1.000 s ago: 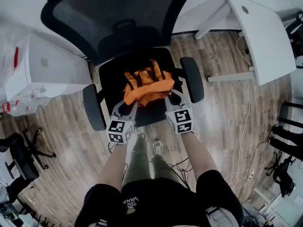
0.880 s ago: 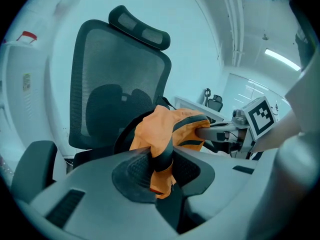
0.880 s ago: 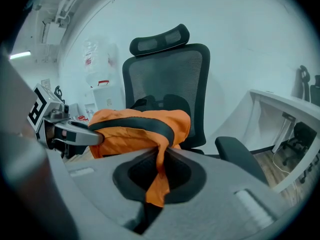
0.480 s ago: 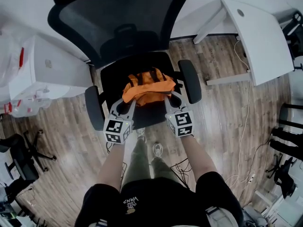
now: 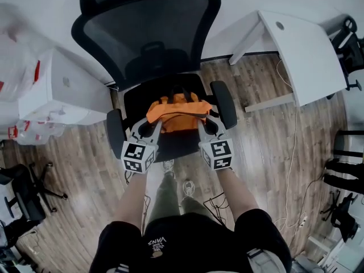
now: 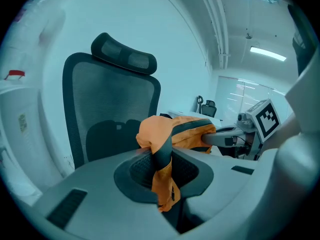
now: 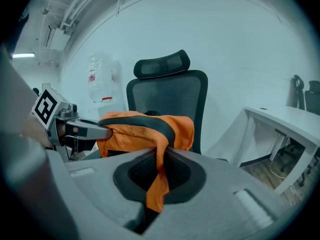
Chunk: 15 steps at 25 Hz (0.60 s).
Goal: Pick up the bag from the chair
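Observation:
An orange bag (image 5: 177,111) with dark straps hangs stretched between my two grippers, lifted above the seat of the black office chair (image 5: 170,141). My left gripper (image 5: 152,128) is shut on the bag's left edge, with orange cloth and a dark strap (image 6: 161,160) pinched between its jaws. My right gripper (image 5: 203,125) is shut on the bag's right edge, the fabric (image 7: 159,176) trailing down between its jaws. In each gripper view the other gripper (image 6: 235,134) (image 7: 80,130) shows holding the far side of the bag (image 7: 145,129).
The chair's mesh backrest (image 5: 149,30) rises behind the bag, with armrests (image 5: 224,104) (image 5: 114,132) on either side. A white desk (image 5: 301,53) stands to the right, a white cabinet (image 5: 62,90) to the left. My legs and shoes (image 5: 189,187) are on the wooden floor.
Both grippers have raised the bag off the seat and drawn its top edge taut between them. The head view has shifted, so the chair sits slightly further right.

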Each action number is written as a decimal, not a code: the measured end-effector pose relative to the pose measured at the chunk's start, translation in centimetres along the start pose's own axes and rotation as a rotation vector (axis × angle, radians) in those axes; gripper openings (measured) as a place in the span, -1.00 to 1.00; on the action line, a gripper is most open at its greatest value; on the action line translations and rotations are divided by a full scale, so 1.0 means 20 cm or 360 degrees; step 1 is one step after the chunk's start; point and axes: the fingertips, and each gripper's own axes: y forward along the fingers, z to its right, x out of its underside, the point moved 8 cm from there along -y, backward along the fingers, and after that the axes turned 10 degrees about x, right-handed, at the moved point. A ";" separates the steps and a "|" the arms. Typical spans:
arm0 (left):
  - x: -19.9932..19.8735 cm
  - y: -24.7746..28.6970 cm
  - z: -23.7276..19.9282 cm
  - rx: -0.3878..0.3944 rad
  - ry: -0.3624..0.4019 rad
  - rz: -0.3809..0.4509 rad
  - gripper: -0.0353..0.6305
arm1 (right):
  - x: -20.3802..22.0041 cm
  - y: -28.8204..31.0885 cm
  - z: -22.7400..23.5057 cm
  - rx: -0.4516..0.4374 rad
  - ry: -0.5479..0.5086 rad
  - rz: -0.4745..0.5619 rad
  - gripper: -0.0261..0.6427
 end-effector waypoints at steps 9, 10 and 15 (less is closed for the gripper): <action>-0.15 -0.08 0.09 0.0031 0.0054 0.0055 -0.71 | -0.14 -0.18 -0.02 0.0063 -0.0027 0.0031 -0.91; -0.16 -0.09 0.10 0.0032 0.0058 0.0060 -0.71 | -0.15 -0.20 -0.02 0.0066 -0.0029 0.0037 -0.91; -0.25 -0.14 0.17 0.0037 0.0083 0.0075 -0.71 | -0.22 -0.28 -0.02 0.0064 0.0008 0.0060 -0.91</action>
